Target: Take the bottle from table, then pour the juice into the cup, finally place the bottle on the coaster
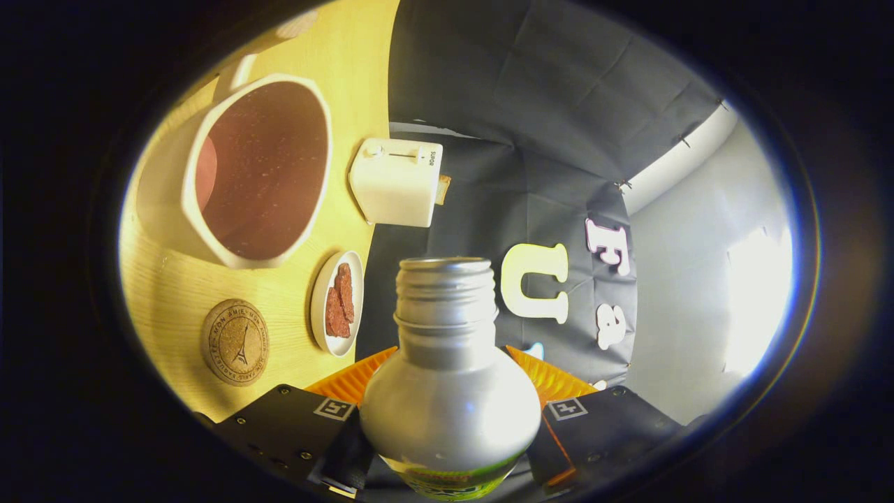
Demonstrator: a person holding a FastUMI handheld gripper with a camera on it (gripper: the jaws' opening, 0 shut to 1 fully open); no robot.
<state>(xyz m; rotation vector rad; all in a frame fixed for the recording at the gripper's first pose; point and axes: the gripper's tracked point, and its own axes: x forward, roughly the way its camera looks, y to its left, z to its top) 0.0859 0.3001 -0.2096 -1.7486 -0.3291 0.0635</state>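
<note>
Grasping the uncapped bottle [450,391] between both fingers, the gripper [450,419] tilts it, mouth apparently seeking the cup [255,171] at ten o'clock.

- The bottle [447,391] hides the middle of the gripper [450,412], so the jaws' contact with it cannot be seen.
- The bottle's lower body is cut off.
- Lettering on the coaster [235,342] is too small to read.

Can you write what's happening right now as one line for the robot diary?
hand-held gripper: shut on bottle | bottle: open-topped, tipped | cup: on table | coaster: bare
</note>
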